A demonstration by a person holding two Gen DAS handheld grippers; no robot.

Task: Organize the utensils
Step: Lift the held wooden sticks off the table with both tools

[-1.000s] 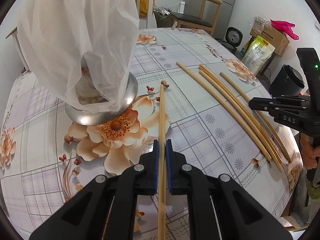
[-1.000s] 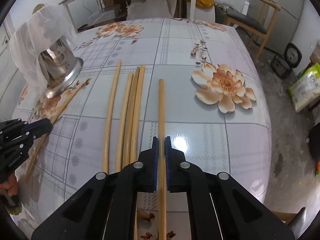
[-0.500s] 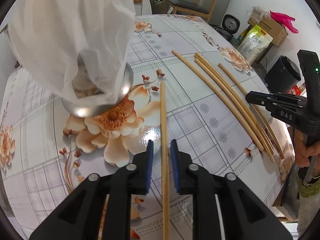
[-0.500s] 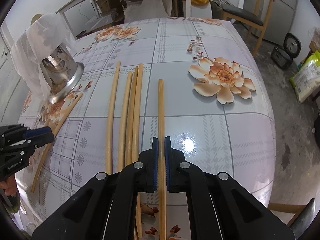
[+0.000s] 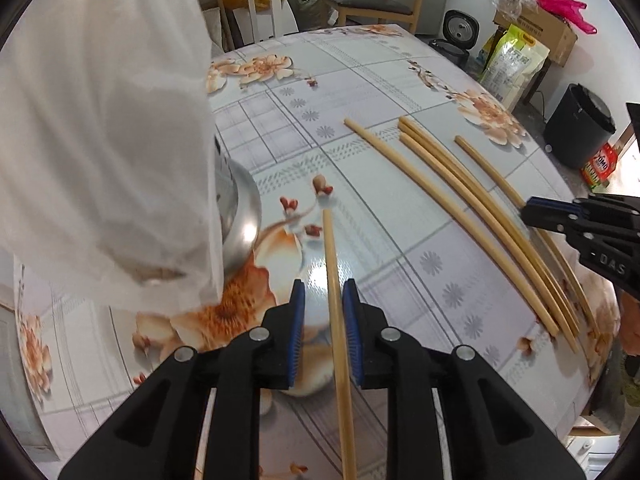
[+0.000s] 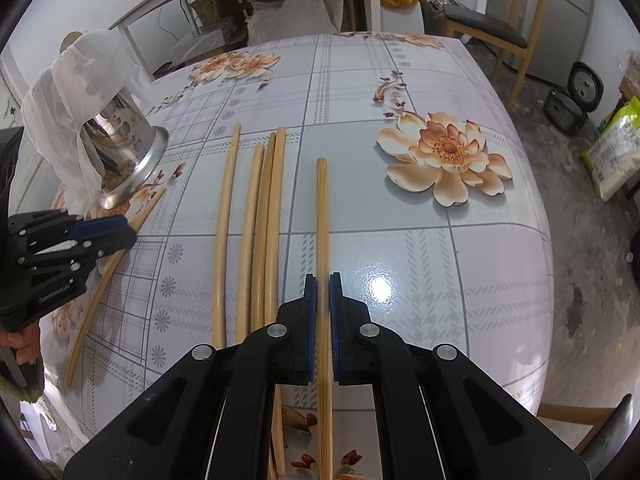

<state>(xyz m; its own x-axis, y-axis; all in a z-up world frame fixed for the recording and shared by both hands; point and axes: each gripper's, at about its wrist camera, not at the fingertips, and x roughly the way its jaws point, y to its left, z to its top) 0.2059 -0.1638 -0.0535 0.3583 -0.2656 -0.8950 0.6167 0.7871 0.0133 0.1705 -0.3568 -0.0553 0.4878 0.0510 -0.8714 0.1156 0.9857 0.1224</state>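
Long wooden chopsticks lie on a floral tablecloth. My left gripper (image 5: pixel 323 292) is open, with one chopstick (image 5: pixel 332 264) lying loose between its fingers beside a steel utensil holder (image 5: pixel 240 220) that is draped in a white plastic bag (image 5: pixel 100 120). My right gripper (image 6: pixel 323 284) is shut on another chopstick (image 6: pixel 322 220). Several more chopsticks (image 6: pixel 256 220) lie side by side to its left; they also show in the left wrist view (image 5: pixel 460 208). The left gripper appears in the right wrist view (image 6: pixel 104 228), and the right gripper in the left wrist view (image 5: pixel 536 208).
The table edge (image 6: pixel 548 280) curves away on the right. Wooden chairs (image 6: pixel 500 32), a rice cooker (image 6: pixel 586 84), bags (image 5: pixel 508 64) and a black bin (image 5: pixel 576 128) stand on the floor around the table.
My left gripper has opened and let go of its chopstick, which now lies on the table. It has swung closer to the holder. My right gripper stays shut on its chopstick.
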